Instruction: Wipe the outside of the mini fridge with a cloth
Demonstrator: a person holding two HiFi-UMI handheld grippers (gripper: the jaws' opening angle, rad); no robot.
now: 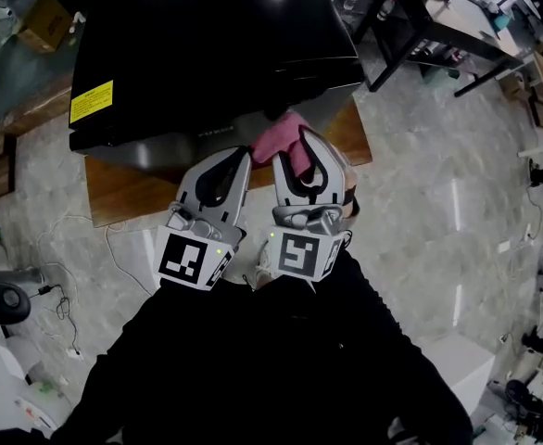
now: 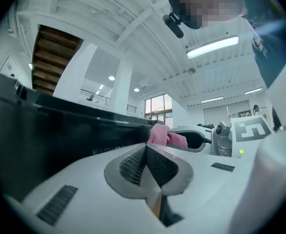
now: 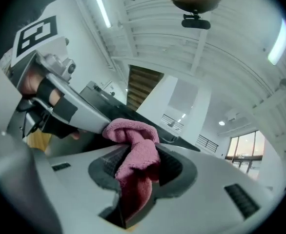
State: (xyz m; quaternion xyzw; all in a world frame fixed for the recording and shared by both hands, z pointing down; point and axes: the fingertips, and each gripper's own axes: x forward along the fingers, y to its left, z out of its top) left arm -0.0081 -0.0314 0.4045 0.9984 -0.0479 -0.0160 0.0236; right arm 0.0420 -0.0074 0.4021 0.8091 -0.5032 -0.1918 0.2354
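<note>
Clearly, a pink cloth (image 3: 138,169) is pinched by the right gripper's (image 1: 295,154) fingers, held at the mini fridge (image 1: 207,44) at twelve o'clock; the left gripper's (image 1: 242,156) fingers are pressed together.

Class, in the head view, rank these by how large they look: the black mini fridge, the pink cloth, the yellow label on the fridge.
1. Mini fridge.
2. Pink cloth.
3. Yellow label, barely smaller than the cloth's visible part, so nearly tied.
</note>
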